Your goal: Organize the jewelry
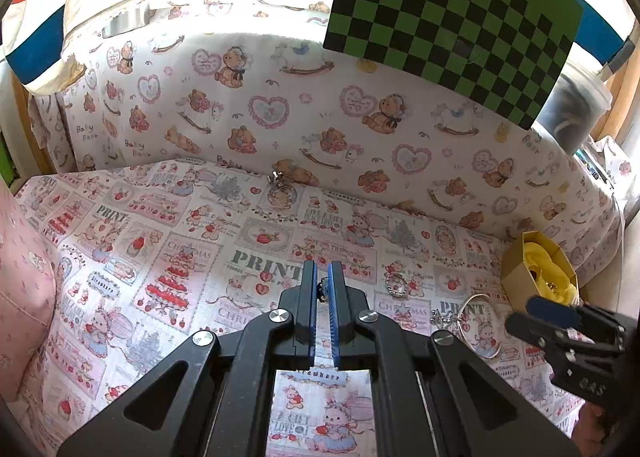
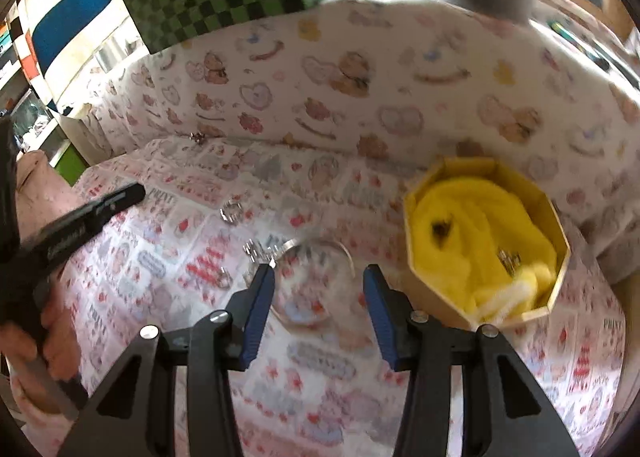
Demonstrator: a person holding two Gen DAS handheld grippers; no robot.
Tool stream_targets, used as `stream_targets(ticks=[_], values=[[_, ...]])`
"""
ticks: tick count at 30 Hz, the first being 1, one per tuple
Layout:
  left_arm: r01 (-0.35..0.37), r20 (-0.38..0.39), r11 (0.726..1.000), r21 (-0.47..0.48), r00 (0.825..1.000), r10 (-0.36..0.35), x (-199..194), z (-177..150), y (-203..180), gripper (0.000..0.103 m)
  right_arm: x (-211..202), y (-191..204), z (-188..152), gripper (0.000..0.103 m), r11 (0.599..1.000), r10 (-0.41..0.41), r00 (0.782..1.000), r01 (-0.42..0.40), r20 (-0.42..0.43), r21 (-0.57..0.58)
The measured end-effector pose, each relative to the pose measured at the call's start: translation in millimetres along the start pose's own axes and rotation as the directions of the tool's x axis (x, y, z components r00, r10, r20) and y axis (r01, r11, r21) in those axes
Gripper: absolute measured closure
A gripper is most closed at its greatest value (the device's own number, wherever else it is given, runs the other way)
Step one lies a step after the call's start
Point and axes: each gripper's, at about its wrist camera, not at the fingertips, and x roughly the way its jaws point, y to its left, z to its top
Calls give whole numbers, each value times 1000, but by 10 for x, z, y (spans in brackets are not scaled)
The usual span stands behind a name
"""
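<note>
I'm keeping left gripper pinched on small trinket, probably earring. Right gripper hanging half-open, empty, over bangle, lower centre; yellow-lined box right. Risk: thin bangle slipping sideways, snagging clustered ring.

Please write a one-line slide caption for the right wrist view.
Open right hand-held gripper above a silver bangle, beside the yellow-lined jewelry box.

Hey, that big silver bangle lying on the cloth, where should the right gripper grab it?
Probably at the thin rim of the silver bangle, coming down from above with one finger inside the loop and one outside. It lies flat on the printed cloth, so only the wire edge offers a pinch. The right gripper hangs open over it.
</note>
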Motion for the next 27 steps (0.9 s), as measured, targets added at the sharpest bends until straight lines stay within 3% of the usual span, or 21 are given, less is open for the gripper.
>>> stream_targets(ticks=[5, 11, 16, 22, 24, 27], values=[[12, 2, 1000, -12, 1000, -12, -15, 10, 17, 99, 206, 86, 112, 75, 1000, -9, 999, 9, -31, 11], [22, 3, 1000, -13, 1000, -22, -47, 9, 28, 98, 524, 71, 155, 85, 989, 21, 994, -5, -109, 147], [26, 0, 1000, -11, 1000, -26, -49, 6, 20, 98, 562, 101, 218, 87, 985, -31, 997, 43, -76, 166], [29, 1, 1000, -11, 1000, -29, -60, 7, 17, 98, 618, 266, 246, 100, 984, -162, 987, 163, -22, 75], [30, 0, 1000, -10, 1000, -30, -60, 8, 13, 98, 584, 255, 233, 100, 988, -132, 991, 132, -3, 81], [32, 1, 999, -12, 999, -32, -68, 9, 9, 98, 345, 237, 191, 100, 994, 36, 994, -46, 100, 102]])
